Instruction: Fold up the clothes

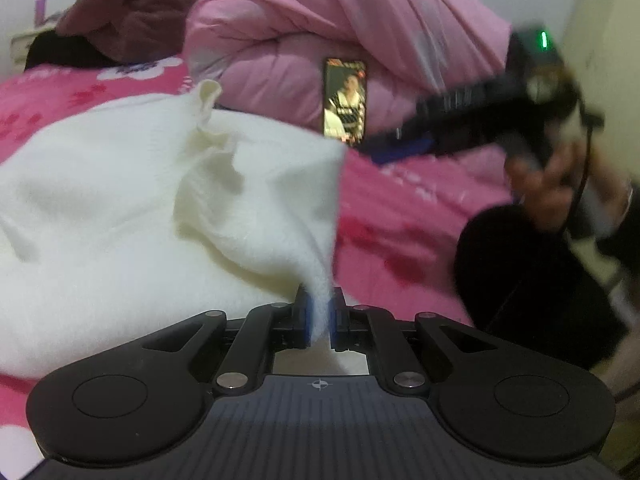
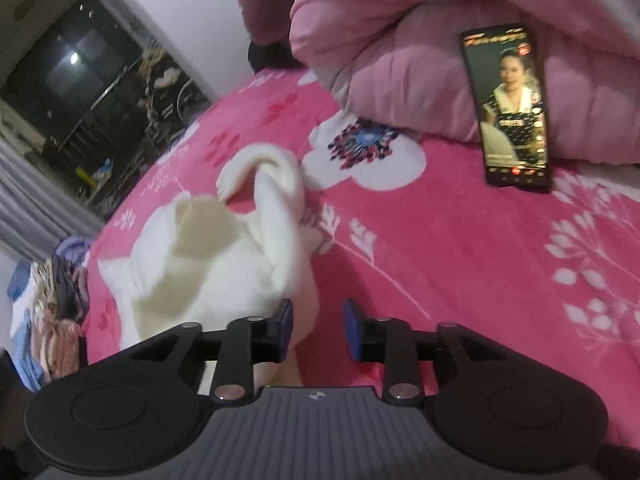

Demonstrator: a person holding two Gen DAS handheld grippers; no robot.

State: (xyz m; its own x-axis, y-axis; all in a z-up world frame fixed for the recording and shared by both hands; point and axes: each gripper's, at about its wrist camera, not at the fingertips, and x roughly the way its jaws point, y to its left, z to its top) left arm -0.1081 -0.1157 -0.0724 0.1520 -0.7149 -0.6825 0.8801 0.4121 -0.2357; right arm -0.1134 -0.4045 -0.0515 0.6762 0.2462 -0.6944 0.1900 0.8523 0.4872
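Observation:
A cream-white knitted garment (image 1: 132,208) lies rumpled on the pink bedspread (image 1: 404,216). My left gripper (image 1: 320,316) is shut on a corner of it, and the cloth rises in a taut fold from between the blue pads. In the right wrist view the same garment (image 2: 216,264) is bunched up, with a twisted sleeve (image 2: 276,184) curling away from me. My right gripper (image 2: 317,330) hangs open just above the garment's near edge, nothing between its fingers. It also shows blurred in the left wrist view as the right gripper (image 1: 496,112), held by a hand (image 1: 552,188).
A lit phone (image 2: 508,108) leans against a rolled pink quilt (image 2: 420,32) at the far side of the bed. A pile of mixed clothes (image 2: 52,312) sits beyond the bed's left edge. A dark maroon jacket (image 1: 132,4) lies at the back left.

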